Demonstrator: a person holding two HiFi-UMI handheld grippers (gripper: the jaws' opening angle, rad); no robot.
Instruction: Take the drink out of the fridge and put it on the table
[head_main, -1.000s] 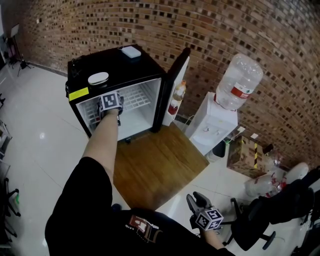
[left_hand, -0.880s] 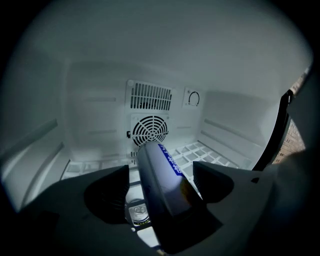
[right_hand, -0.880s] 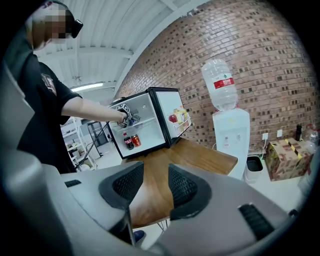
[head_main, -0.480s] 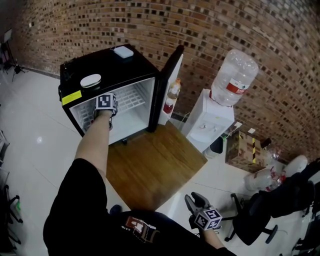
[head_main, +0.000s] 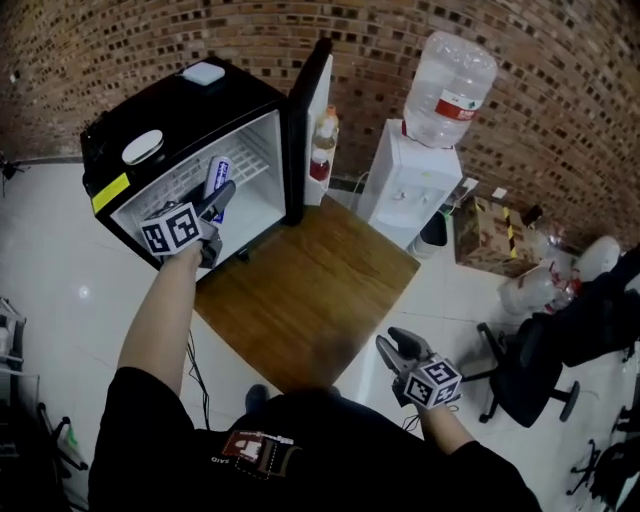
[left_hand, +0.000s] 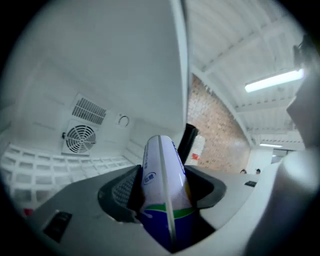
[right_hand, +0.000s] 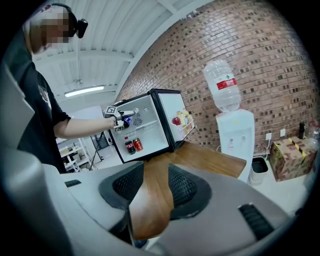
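Note:
My left gripper (head_main: 212, 208) is shut on a white and blue drink can (head_main: 219, 172), held just in front of the open black fridge (head_main: 110, 150). In the left gripper view the can (left_hand: 161, 180) stands upright between both pads, with the fridge's white inside and its fan (left_hand: 80, 138) behind. The wooden table (head_main: 300, 290) lies right of the fridge. Low at the right, my right gripper (head_main: 397, 352) is open with nothing in it. Its own view shows the table (right_hand: 200, 157) through the gap of the right gripper (right_hand: 150, 187), and the far left gripper (right_hand: 120, 118).
The fridge door (head_main: 310, 110) stands open with bottles (head_main: 322, 140) in its rack. Two cans (right_hand: 131, 145) stay on a lower fridge shelf. A water dispenser (head_main: 415, 185) stands behind the table. A cardboard box (head_main: 490, 235) and an office chair (head_main: 530, 370) are at the right.
The left gripper, which reached deep into the fridge, has closed on the can and drawn back out to the fridge's front. The right gripper has stayed low at the right.

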